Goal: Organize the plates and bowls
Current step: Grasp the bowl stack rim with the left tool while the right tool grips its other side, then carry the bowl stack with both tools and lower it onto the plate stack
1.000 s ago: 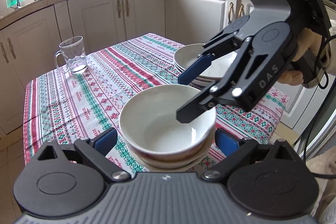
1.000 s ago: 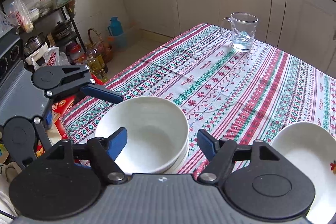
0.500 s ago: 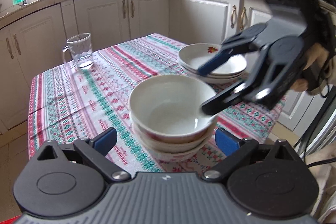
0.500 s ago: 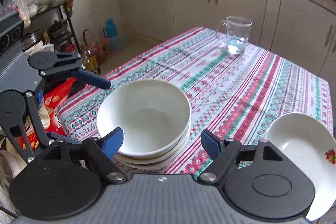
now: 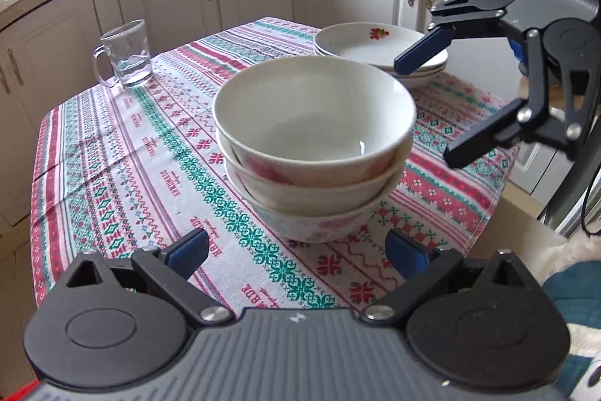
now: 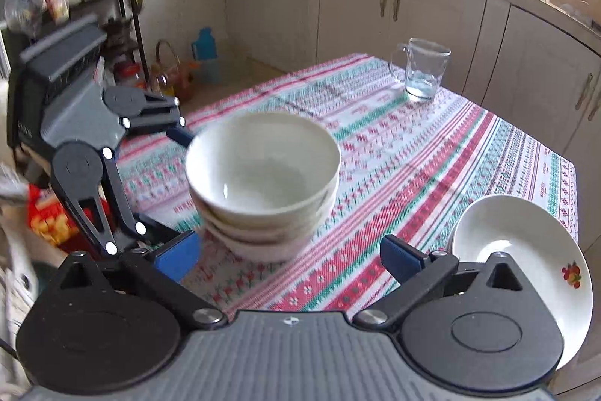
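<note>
**Operator:** Starting nearest me: my left gripper [image 5: 296,250] sits at the bottom of the left wrist frame, released, jaws wide, nothing between the pads. In the right wrist view my right gripper [image 6: 289,256] fills the bottom edge; its jaws are opening, and nothing is between them either.

**Supervisor:** Where are the bowls?

**Operator:** Just beyond both sets of fingers, mid-frame: the bowl stack [image 5: 313,145] stands on the tablecloth [image 5: 124,153] near the table's front edge. I count three bowls, nested, the top one seated level as far as I can tell. Neither gripper touches it; in the left wrist view the right gripper's fingers hang at the right of the frame, beside the stack and apart from it.

**Supervisor:** And the plates?

**Operator:** Farther back, upper right of centre in the left wrist frame: the plate stack [image 5: 379,49], top one with a small floral mark. I make out about three rims, but the right gripper's upper finger hides part of it, so I won't swear to it.

**Supervisor:** Anything left loose?

**Operator:** Only one glass mug [image 5: 126,53] with a little water, upper left, well apart from both stacks. No stray bowl or plate shows. I judge the sorting essentially done: bowls together, plates together. What's left is withdrawing, unless the stacks need shifting.
</note>
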Available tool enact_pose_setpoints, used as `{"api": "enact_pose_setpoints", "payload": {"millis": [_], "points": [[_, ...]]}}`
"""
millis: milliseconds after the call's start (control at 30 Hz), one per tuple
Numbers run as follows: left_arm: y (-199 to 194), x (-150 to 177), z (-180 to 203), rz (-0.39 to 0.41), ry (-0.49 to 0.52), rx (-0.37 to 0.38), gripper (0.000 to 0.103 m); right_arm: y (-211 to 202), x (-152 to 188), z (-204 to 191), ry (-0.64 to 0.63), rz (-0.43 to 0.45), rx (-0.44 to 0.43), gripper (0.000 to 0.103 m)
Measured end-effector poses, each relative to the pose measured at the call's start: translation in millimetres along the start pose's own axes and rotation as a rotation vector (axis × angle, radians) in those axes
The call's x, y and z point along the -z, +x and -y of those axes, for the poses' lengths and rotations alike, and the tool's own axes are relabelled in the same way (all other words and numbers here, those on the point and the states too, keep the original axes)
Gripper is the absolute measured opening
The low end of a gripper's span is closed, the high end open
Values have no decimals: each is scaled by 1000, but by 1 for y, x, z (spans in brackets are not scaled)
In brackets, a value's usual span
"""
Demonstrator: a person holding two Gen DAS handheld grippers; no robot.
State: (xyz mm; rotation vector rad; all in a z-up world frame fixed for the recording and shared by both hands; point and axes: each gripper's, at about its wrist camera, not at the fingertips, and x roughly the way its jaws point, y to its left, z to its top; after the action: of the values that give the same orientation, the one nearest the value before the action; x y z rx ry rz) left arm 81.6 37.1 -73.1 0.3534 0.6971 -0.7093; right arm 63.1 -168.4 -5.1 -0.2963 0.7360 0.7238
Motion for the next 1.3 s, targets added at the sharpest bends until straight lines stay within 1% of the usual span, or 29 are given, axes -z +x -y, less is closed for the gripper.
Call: {"api": "enact_pose_setpoints", "payload": {"millis": [167, 333, 433, 500, 567, 733, 833, 933, 1167, 1233, 1300], "points": [[11, 0, -1, -17, 31, -1, 100, 20, 5, -5, -60, -41, 18, 103], [21, 2, -7, -42, 35, 36, 100, 36, 4, -10, -118, -62, 15, 103], [24, 4, -14, -41, 3, 80, 100, 43, 4, -9, -126, -71, 8, 103], [27, 7, -18, -35, -22, 95, 103, 47, 2, -7, -118, -75, 0, 103], [27, 10, -19, -9, -9, 103, 103, 49, 2, -6, -115, -79, -10, 103], [28, 8, -20, -17, 4, 110, 103, 56, 1, -5, -133, -90, -30, 103], [27, 5, -21, 3, 53, 88, 101, 58, 1, -4, -158, -97, -40, 103], [23, 2, -26, 17, 76, 123, 101, 59, -2, -4, -184, -97, -46, 103], [20, -13, -36, 31, 136, 208, 100, 59, -11, -3, -229, -75, -94, 103], [22, -18, -39, 27, 153, 232, 94, 60, -13, -4, -249, -76, -114, 103], [24, -20, -40, 19, 175, 257, 92, 62, -14, -6, -273, -82, -115, 102]]}}
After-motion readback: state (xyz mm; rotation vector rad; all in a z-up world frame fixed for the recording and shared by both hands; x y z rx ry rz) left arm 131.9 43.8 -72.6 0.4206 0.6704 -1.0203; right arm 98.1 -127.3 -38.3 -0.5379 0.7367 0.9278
